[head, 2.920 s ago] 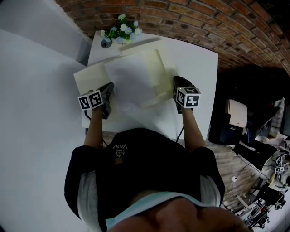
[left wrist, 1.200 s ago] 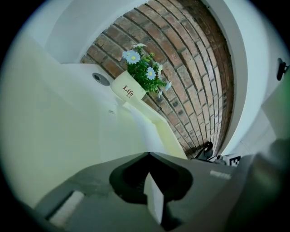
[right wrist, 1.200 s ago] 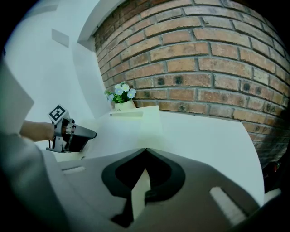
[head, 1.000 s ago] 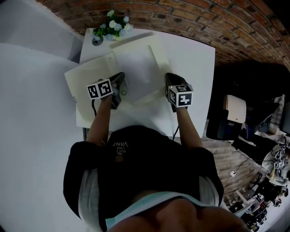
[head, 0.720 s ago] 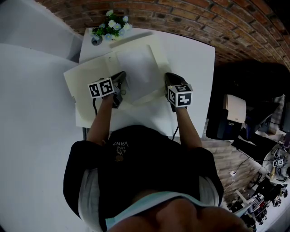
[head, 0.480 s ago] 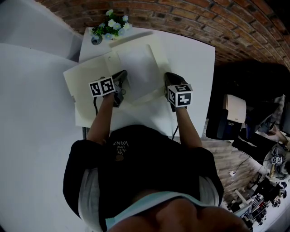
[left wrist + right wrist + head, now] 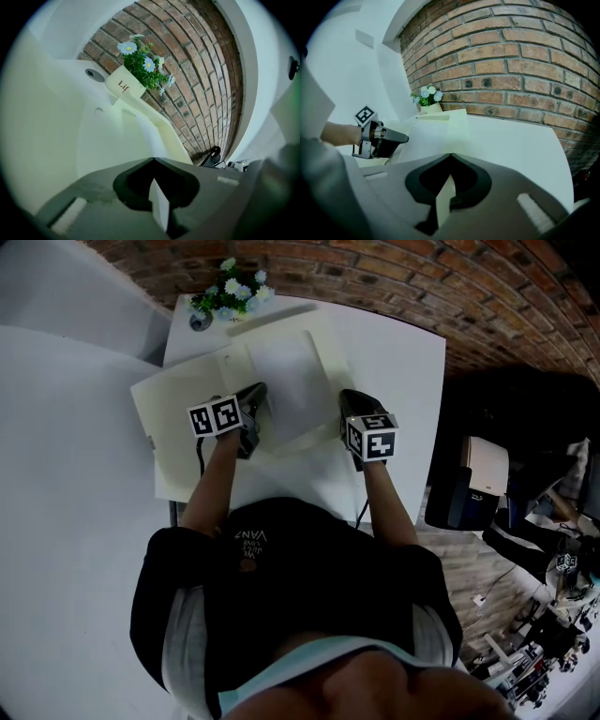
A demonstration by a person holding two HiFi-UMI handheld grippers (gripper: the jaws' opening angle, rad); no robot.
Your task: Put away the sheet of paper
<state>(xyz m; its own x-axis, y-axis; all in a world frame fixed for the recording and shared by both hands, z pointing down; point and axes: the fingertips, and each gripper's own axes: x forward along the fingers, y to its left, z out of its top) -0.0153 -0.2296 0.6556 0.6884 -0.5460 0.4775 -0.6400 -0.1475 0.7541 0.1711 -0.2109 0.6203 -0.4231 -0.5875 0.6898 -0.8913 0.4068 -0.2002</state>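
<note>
While resting on open folder (image 7: 178, 423), 3 o'clock half: sheet of paper (image 7: 286, 381) pinched at 8 o'clock edge in clenched left gripper (image 7: 256, 395), likely for tucking in. Right gripper (image 7: 347, 399) clamped on folder edge at 4 o'clock, likely anchoring.

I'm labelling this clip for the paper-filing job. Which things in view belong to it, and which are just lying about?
Belongs to the job:
- sheet of paper, gripped by the left gripper
- open cream folder, its edge gripped by the right gripper

Just lying about:
- flower pot
- small round dark object beside it
- the white table is only the support
</note>
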